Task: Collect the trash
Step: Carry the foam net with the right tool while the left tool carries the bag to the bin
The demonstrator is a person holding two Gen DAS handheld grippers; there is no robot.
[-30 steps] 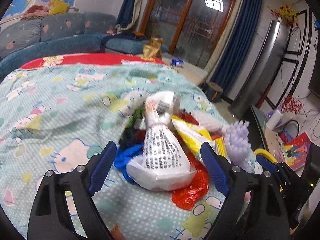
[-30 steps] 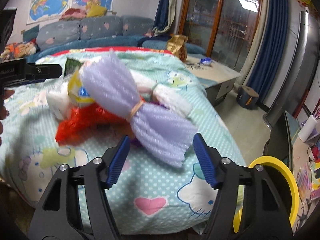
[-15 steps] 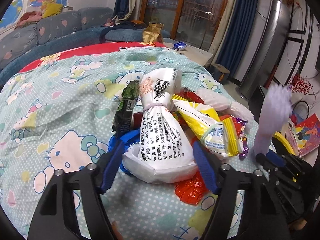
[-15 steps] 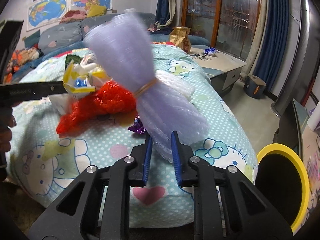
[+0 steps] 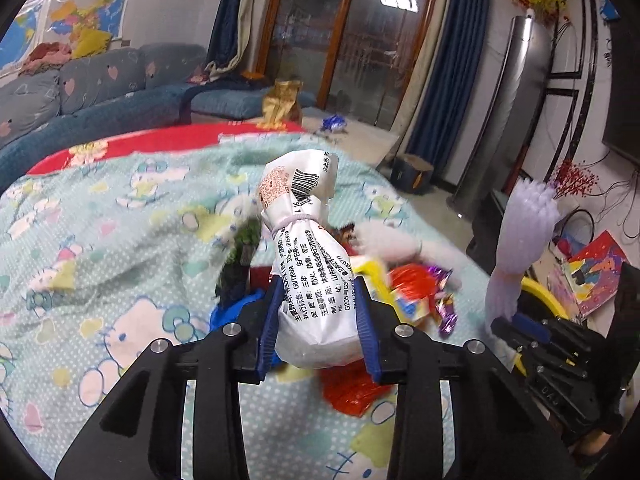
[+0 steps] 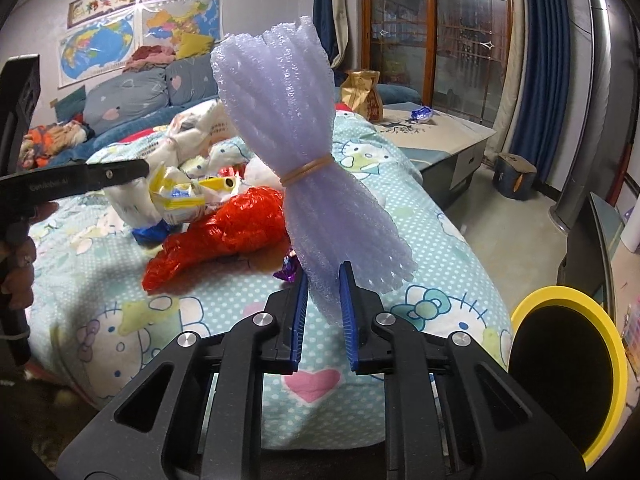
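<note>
My left gripper (image 5: 318, 320) is shut on a white printed bag (image 5: 314, 268) tied at the neck, held upright above the trash pile on the bed. My right gripper (image 6: 323, 300) is shut on a purple bubble-wrap bundle (image 6: 296, 152) bound with a rubber band, lifted upright; the bundle also shows at the right of the left wrist view (image 5: 516, 248). A red crinkled bag (image 6: 224, 232), a yellow wrapper (image 6: 188, 196), a blue scrap (image 6: 150, 234) and a small purple foil wrapper (image 5: 446, 312) lie on the bedspread. A yellow-rimmed black bin (image 6: 568, 364) stands at the bed's right.
The bed has a Hello Kitty cover (image 5: 100, 248). A blue sofa (image 5: 100, 88) stands behind it, and a low cabinet (image 6: 440, 140) with a gold bag (image 6: 362, 94) beyond. Glass doors, blue curtains and a tall grey unit (image 5: 508, 112) are at the right.
My left gripper has closed on the white bag and raised it. My right gripper has lifted the purple bundle more upright, away from the pile.
</note>
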